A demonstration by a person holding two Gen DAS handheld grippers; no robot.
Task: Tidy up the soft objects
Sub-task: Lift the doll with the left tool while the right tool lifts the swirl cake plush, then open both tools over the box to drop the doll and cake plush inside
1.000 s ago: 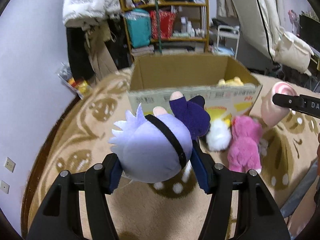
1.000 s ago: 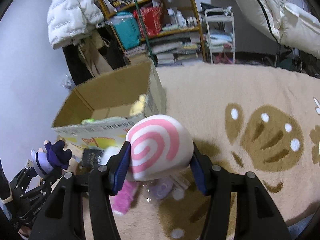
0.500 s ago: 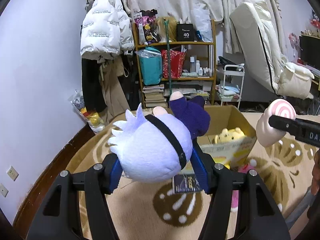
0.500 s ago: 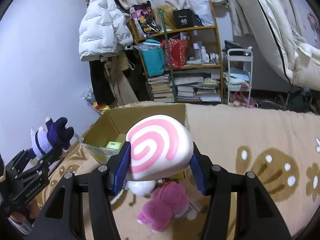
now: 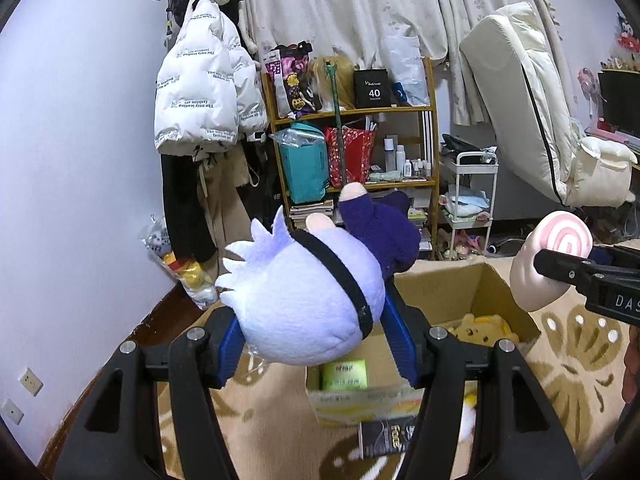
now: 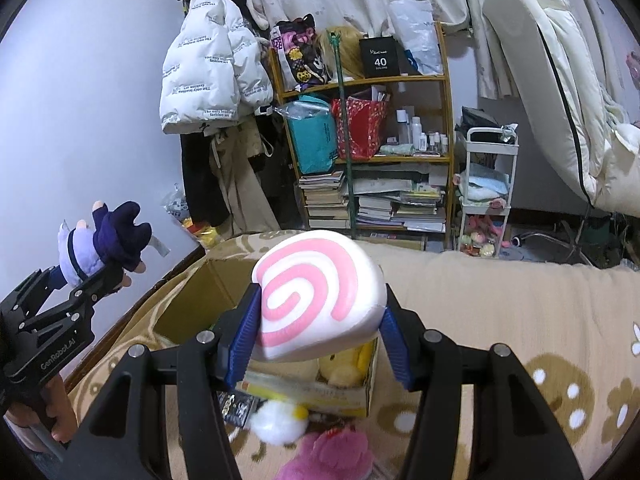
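- Brown cardboard box (image 5: 476,292) stood open on the patterned beige rug (image 6: 500,292), its flaps up.
- Inside it lay a yellow plush (image 5: 486,326) toward the right wall and a green-labelled packet (image 5: 346,374) near the front wall.
- Outside the box, just beside its front wall, a white plush (image 6: 278,422) and a pink plush (image 6: 340,456) lay on the rug; a dark flat packet (image 5: 386,436) lay there too.
- The left hand-held gripper (image 5: 316,336) was held above the rug at the box's near-left corner, its blue pads (image 5: 400,340) pressed against both sides of a lilac-haired doll (image 5: 308,296) with a black band over its head and a navy body pointing away from the camera.
- The right hand-held gripper (image 6: 318,336) was raised over the box's front edge, its 2 pads (image 6: 244,332) clamped on a white cushion with a pink spiral (image 6: 320,296).
- In the right wrist view the left tool appeared at the far left, doll lifted well above the floor.
- Behind the box stood a wooden shelf (image 6: 444,120) with books, bags and bottles, and a white puffer jacket (image 5: 204,92) hung on the wall.
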